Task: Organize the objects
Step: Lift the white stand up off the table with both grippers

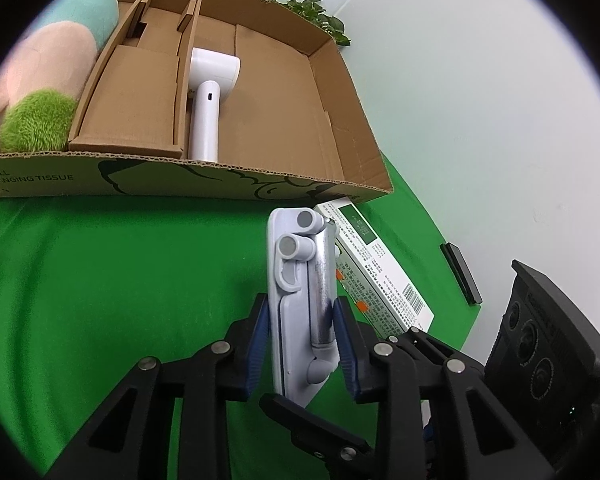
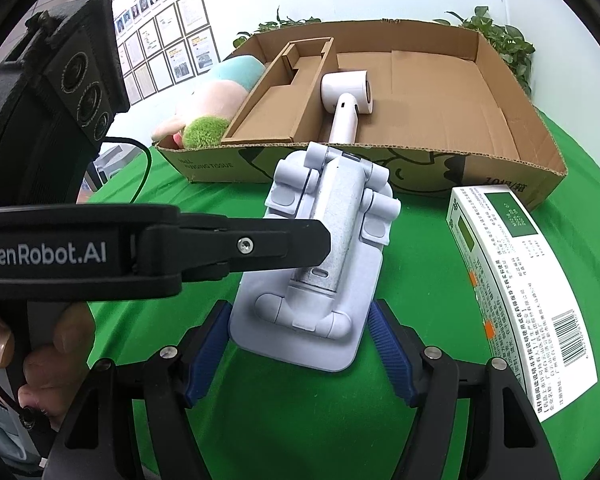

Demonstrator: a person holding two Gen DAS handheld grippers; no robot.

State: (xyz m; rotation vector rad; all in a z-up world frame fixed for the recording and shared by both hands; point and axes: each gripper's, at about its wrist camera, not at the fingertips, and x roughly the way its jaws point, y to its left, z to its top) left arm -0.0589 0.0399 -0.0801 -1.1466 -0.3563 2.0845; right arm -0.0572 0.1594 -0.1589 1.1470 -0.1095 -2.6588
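clearly the left gripper (image 1: 300, 344) pinches the folded phone stand (image 1: 300, 300) edge-on above the green cloth (image 1: 120, 280), short of the cardboard box (image 1: 332, 92). the right gripper (image 2: 300, 344) brackets its base, pads spread. slim grip: the stand could twist out before reaching the box.

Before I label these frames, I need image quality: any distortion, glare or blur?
Left wrist view: fisheye bends the cardboard box edge; the held phone stand has a shiny streak on its metal arm. Right wrist view: black corners, the medicine box curves, the wall frames are soft.
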